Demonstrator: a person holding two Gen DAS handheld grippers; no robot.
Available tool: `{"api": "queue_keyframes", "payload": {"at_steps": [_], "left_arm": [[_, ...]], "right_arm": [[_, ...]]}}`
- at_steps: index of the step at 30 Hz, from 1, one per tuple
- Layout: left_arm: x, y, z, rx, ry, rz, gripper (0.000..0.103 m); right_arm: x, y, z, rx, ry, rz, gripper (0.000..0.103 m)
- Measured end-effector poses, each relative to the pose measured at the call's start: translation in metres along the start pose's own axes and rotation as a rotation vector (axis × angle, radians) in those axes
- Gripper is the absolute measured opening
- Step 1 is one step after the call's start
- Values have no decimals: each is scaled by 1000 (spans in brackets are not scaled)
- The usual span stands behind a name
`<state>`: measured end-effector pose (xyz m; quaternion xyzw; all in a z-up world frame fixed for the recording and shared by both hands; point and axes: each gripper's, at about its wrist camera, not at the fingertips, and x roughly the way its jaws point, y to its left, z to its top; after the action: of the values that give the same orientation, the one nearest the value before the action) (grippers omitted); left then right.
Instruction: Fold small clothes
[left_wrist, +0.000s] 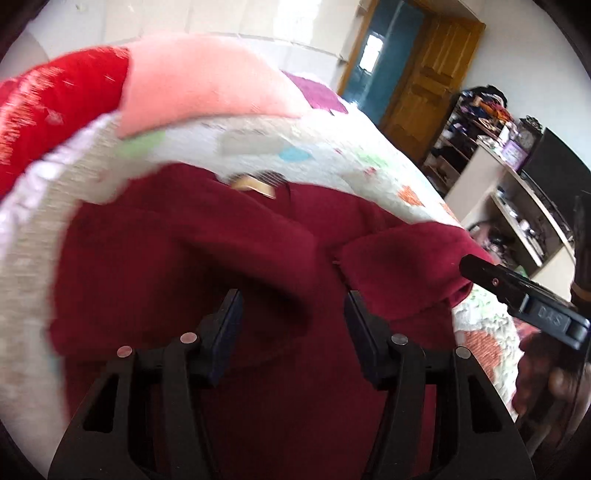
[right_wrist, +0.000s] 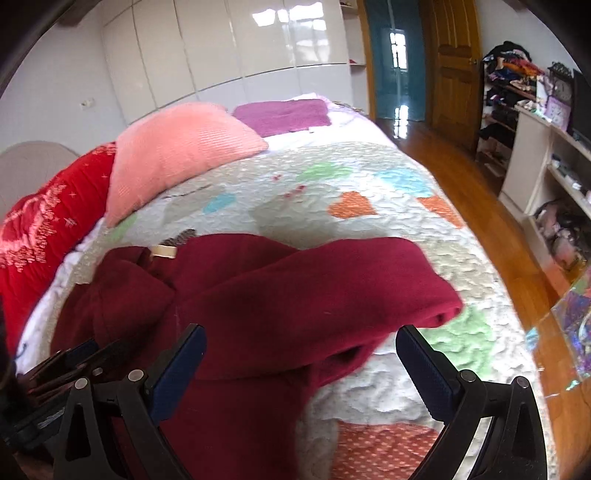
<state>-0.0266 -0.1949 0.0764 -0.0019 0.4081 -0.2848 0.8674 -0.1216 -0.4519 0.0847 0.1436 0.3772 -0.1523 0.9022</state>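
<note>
Because the maroon sweater (right_wrist: 280, 295) looks soft and floppy, the left gripper (left_wrist: 293, 314) and right gripper (right_wrist: 301, 350), both spread empty, should pinch its hem corners.

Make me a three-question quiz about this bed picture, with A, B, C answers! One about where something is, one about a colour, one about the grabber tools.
1. Where is the purple cloth?
A. at the far end of the bed
B. on the floor
C. on the shelf

2. What colour is the garment being folded?
A. blue
B. dark red
C. yellow

3. How is the right tool?
A. shut on the pillow
C. shut on nothing
B. open, holding nothing

Answers:
1 A: it lies flat beyond the pink pillow.
2 B: the cloth is dark red in both views.
3 B: its fingers stand wide apart, clamping nothing.
</note>
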Motion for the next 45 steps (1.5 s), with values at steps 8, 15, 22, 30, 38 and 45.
{"api": "queue_keyframes", "payload": {"at_steps": [8, 15, 22, 30, 38, 45], "left_arm": [[-21, 69, -10, -91, -54, 343, 57], [13, 110, -21, -228, 47, 369, 59], [15, 116, -26, -233, 27, 368, 61], [10, 115, -27, -251, 24, 358, 61], [-24, 112, -23, -238, -36, 403, 61], [-15, 124, -23, -254, -8, 422, 61]], "right_arm": [[11, 85, 2, -203, -10, 178, 102], [69, 191, 2, -444, 39, 208, 97], [98, 183, 13, -390, 104, 246, 21], [44, 72, -6, -235, 112, 83, 22], [8, 42, 2, -174, 5, 59, 67], [9, 97, 26, -290, -53, 170, 68]]}}
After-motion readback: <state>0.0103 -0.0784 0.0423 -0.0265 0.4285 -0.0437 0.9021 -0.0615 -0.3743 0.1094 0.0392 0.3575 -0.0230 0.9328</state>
